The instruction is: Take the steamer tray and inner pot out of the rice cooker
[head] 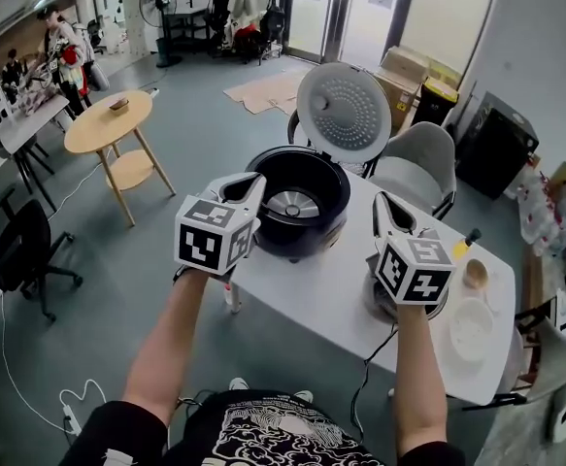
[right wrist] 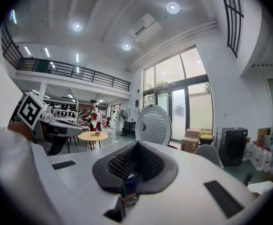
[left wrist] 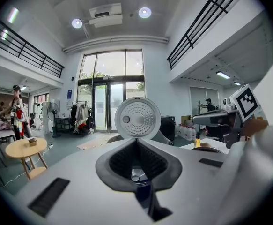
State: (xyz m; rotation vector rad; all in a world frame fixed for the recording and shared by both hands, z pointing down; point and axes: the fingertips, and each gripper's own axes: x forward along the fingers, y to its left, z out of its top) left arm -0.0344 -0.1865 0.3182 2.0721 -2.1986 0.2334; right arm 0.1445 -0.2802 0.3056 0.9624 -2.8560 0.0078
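The black rice cooker [head: 297, 197] stands on the white table [head: 321, 294] with its round lid [head: 344, 112] swung up. A silvery round bottom [head: 292, 205] shows inside it. My left gripper [head: 254, 184] is shut and empty, its tip at the cooker's near left rim. My right gripper [head: 383, 203] is also shut and empty, to the right of the cooker. Below it a grey round vessel [head: 373, 297] sits on the table, mostly hidden by the gripper. The lid [left wrist: 137, 118] shows beyond the shut left gripper [left wrist: 137, 140], and the lid [right wrist: 153, 124] again beyond the shut right gripper [right wrist: 137, 145].
Two bowls [head: 473, 326] and a yellow-capped bottle [head: 466, 242] sit at the table's right end. A grey chair [head: 420, 163] stands behind the table. A round wooden side table [head: 110, 122] is to the left, a black office chair [head: 20, 246] nearer.
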